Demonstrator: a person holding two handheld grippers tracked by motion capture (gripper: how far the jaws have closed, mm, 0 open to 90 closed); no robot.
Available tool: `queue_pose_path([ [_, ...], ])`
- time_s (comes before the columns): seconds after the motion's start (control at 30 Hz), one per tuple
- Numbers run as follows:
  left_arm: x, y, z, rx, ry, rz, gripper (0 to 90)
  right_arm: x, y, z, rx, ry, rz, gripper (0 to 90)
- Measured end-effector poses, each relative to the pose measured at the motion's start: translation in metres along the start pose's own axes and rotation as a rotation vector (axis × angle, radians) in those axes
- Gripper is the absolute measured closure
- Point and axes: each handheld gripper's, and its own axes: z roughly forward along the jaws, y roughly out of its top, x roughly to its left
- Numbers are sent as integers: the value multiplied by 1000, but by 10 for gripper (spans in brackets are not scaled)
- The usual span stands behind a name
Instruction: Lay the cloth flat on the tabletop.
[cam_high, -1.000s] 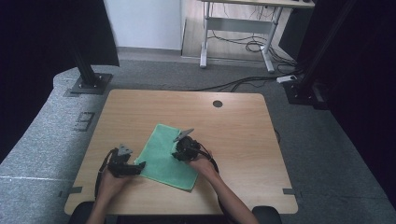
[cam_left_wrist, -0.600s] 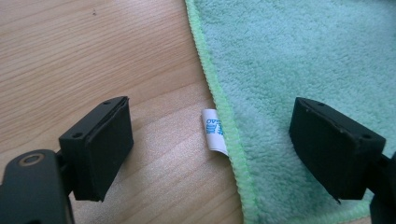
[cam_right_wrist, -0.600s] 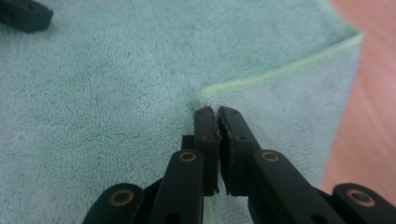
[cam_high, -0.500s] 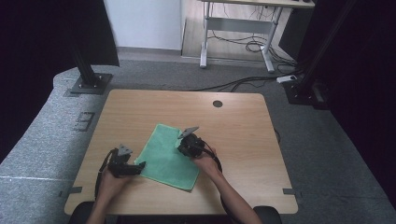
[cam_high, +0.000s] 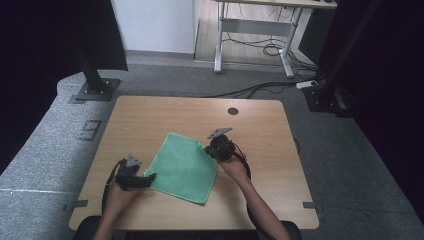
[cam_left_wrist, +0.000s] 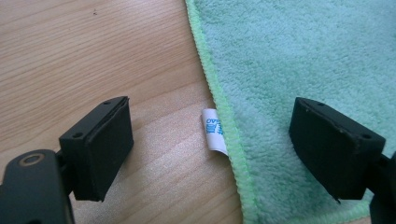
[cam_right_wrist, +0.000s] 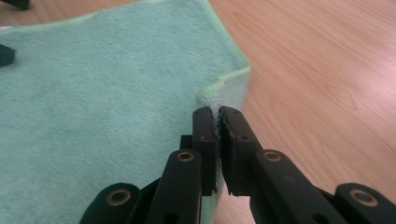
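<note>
- While I look down from the high view, I see the green cloth lying spread on the wooden table, turned so that its corners point up, down, left and right of the picture, nearer the person's edge than the far one.
- My right gripper sits at the cloth's right-hand edge, with the right hand behind it and the grey plate on top tilted up.
- In the right gripper view, my right gripper has its jaws pressed together on the hem of the cloth; a small fold of green terry stands up between the pads, raised off the wood, while the rest of the cloth lies flat.
- Those right jaws have just been closing, and the cloth's edge is between them.
- My left gripper rests at the cloth's left corner in the high view, held by the left hand close to the near edge of the table.
- In the left gripper view, my left gripper has its jaws wide apart and gripping nothing; one pad hangs over bare wood, the other over the cloth.
- Between those jaws runs the cloth's stitched green hem, with a small white label with blue print sticking out from it onto the table.
- I cannot read the print on the label.
- Beyond the table I see grey carpet, two black stands and a loose run of cables.
</note>
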Motion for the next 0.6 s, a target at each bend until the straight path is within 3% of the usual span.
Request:
queue_pose_path([
  [0.33,0,0,0,-1,3,-3,141,-30,-21,0,20,-60,83,795],
  [0.47,-1,0,0,-1,5,-5,141,-42,-32,0,13,-112,128,643],
  [0.6,-1,0,0,-2,4,-5,142,-45,-35,-6,-1,-128,148,581],
])
